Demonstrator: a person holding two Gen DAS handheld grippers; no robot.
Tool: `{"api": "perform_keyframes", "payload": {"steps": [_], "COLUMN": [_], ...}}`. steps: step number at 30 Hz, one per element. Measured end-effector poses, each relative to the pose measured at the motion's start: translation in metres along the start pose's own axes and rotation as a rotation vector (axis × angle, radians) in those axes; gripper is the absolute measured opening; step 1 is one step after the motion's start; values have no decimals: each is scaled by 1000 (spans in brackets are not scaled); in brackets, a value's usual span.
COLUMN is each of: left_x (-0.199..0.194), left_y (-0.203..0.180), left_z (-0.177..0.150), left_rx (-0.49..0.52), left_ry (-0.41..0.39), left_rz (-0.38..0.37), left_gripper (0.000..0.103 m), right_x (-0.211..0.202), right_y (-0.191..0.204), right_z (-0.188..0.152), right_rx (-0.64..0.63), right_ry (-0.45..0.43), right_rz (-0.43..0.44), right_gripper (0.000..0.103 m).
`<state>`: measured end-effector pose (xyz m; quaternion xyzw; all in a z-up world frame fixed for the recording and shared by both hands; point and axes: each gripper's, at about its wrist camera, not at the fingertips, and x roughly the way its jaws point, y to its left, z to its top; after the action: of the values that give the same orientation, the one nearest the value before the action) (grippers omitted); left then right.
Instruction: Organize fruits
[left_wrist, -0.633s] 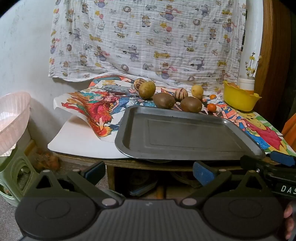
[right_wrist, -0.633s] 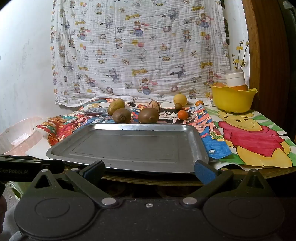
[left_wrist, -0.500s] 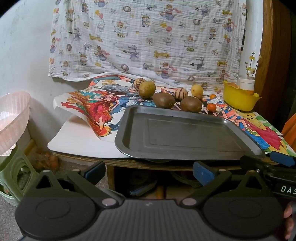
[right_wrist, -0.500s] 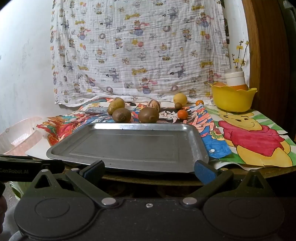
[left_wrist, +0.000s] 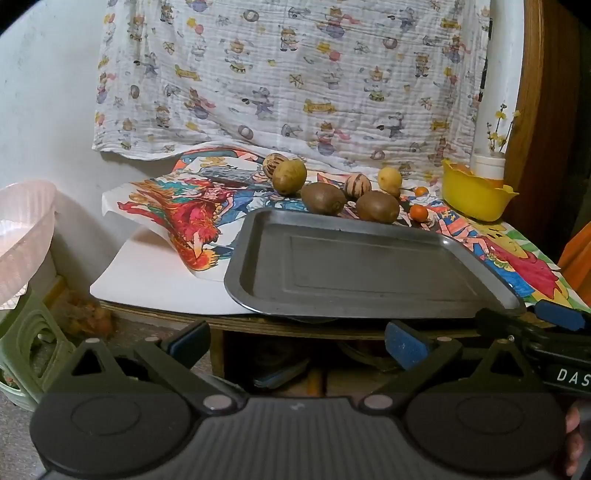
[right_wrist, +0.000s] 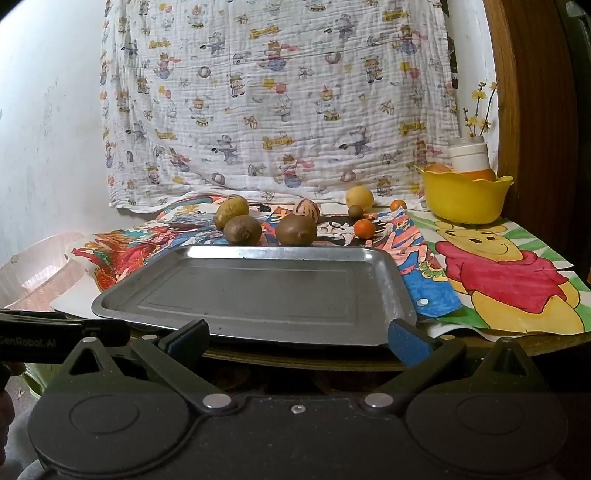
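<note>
A bare grey metal tray (left_wrist: 369, 295) (right_wrist: 258, 325) lies at the table's near edge. Behind it stand two brown kiwis (left_wrist: 323, 198) (right_wrist: 242, 229), a yellow-green fruit (left_wrist: 289, 176) (right_wrist: 231, 211), striped nuts (left_wrist: 357, 185) (right_wrist: 306, 209), a yellow lemon (left_wrist: 389, 178) (right_wrist: 359, 197) and small oranges (left_wrist: 419, 212) (right_wrist: 364, 228). My left gripper (left_wrist: 297, 341) hangs open before the table's front edge, nothing between its blue pads. My right gripper (right_wrist: 297, 334) is open too, just short of the tray's near rim, holding nothing.
A yellow bowl (left_wrist: 476, 195) (right_wrist: 465, 197) with a white jar behind it stands at the back right. Coloured drawings cover the table. A printed cloth hangs on the wall. A pink basket (left_wrist: 22, 236) on a green stool stands left of the table.
</note>
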<state>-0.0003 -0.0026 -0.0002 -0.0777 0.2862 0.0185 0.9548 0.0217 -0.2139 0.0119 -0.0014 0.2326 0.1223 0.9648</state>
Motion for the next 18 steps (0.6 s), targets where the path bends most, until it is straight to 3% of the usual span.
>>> {"api": "perform_keyframes", "payload": {"steps": [18], "left_x": [5], "left_y": [0], "left_z": [1], "left_rx": [-4], "left_ry": [4], "left_rz": [-1], "left_gripper": [102], "right_x": [1], "right_y": [0], "right_z": [-1], "right_rx": [0], "right_ry": [2], "right_rz": [0], "right_gripper": [103]}}
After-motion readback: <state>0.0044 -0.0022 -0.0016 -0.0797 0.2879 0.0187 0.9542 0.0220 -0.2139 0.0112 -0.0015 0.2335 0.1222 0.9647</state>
